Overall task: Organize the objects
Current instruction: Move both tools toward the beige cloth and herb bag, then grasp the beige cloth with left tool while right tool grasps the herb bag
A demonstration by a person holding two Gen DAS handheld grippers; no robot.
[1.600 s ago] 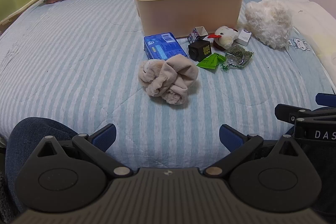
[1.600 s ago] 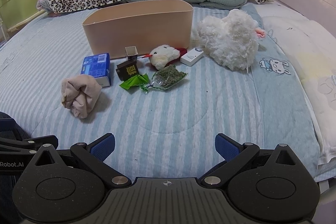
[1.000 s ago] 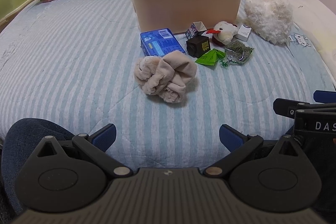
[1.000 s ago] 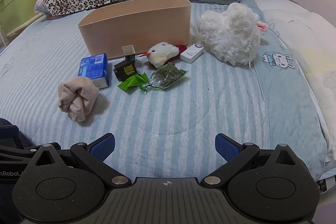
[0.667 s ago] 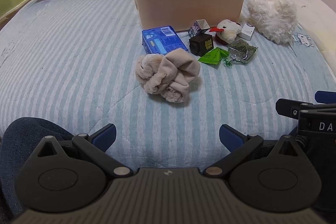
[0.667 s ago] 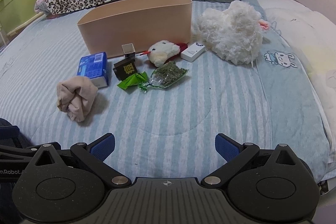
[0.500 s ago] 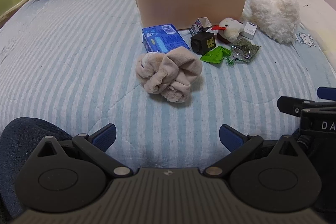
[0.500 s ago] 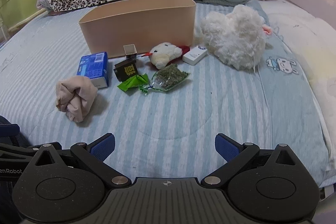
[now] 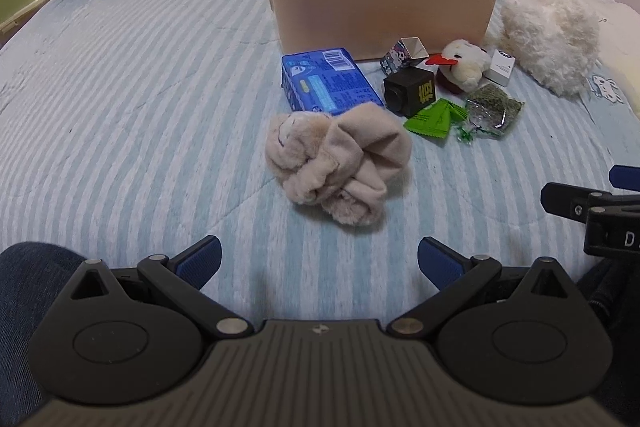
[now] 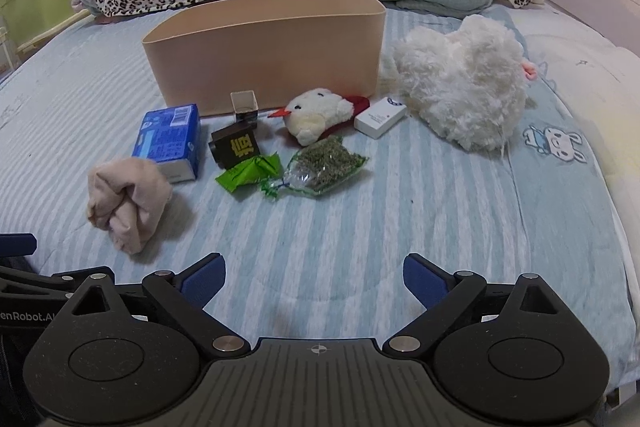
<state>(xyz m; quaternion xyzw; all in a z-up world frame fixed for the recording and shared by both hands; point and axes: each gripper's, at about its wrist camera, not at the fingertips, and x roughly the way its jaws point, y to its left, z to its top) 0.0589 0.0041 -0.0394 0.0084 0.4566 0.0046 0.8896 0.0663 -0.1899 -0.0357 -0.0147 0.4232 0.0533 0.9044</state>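
Both grippers have edged closer to the clutter before the beige bin (image 9: 380, 7). Left gripper (image 9: 319, 261), jaws spread and empty, faces the balled beige sock (image 9: 338, 163) dead ahead, nearer than the equally open right gripper (image 10: 314, 279).

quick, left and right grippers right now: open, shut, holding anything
Left gripper: open, holding nothing.
Right gripper: open, holding nothing.
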